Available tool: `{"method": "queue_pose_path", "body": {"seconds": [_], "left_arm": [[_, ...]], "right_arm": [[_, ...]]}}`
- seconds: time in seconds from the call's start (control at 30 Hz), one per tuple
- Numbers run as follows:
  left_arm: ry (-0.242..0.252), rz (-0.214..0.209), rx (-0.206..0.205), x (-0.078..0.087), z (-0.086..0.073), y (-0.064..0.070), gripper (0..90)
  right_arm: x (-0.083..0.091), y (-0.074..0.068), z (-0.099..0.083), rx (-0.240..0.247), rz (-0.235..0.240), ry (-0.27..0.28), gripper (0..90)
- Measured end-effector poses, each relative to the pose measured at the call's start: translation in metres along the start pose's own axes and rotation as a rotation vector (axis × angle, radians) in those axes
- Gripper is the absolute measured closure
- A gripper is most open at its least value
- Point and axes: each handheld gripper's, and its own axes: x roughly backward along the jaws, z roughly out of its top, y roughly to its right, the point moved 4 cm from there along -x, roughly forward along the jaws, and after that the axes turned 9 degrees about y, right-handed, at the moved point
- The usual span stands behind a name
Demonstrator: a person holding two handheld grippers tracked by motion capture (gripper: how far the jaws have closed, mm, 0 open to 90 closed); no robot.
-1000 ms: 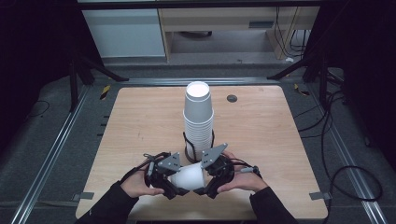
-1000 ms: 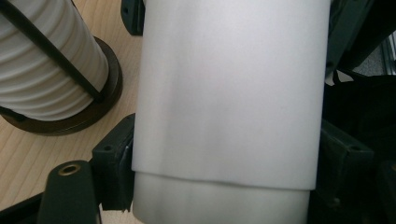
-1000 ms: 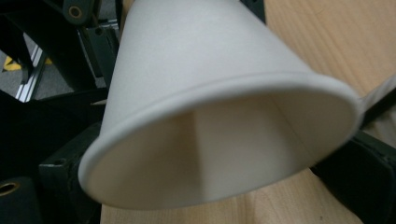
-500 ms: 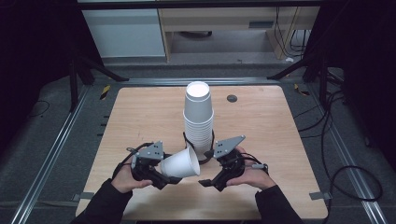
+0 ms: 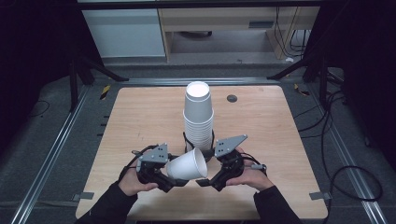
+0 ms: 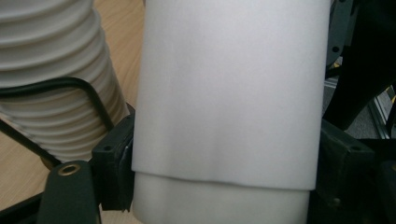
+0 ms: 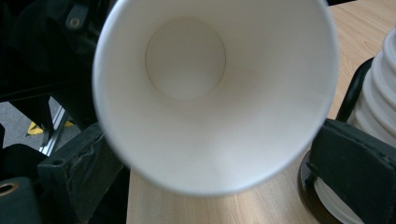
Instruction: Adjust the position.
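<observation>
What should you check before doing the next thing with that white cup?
1. Cup clamped by left hand-held gripper: ok, jaws press both its sides.
2. Cup free of the stack: ok, held apart and tipped sideways.
3. Right hand-held gripper let go: ok, jaws stand open at the cup's mouth.
4. Cup empty: ok, bare bottom shows.
5. Stack upright in its wire holder: ok.
6. Single cup, not two: cannot tell.

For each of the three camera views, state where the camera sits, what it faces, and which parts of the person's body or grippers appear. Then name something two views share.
High view: above the person's side, looking forward and down on the table; both forearms, left gripper and right gripper show.
Left gripper view: on the left gripper, facing the single cup side-on between its black fingers.
Right gripper view: on the right gripper, facing that cup's open mouth; its fingers show.
Shared: both gripper views show the cup stack.
</observation>
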Motion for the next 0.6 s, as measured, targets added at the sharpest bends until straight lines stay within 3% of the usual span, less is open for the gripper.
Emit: {"method": "queue_pose_path", "body": {"seconds": [0.2,0.6], "left_arm": [[-0.02,-0.009,-0.021,-0.0097,-0.0013,0.0057,21.5],[-0.034,-0.016,-0.019,-0.0123,-0.0027,0.0066,21.7]], "right_arm": [[-0.0039,-0.0012,0.0004,-0.008,0.011,0.015,3.5],[-0.0072,-0.0015,-0.0026,-0.015,0.032,0.016,6.8]]}}
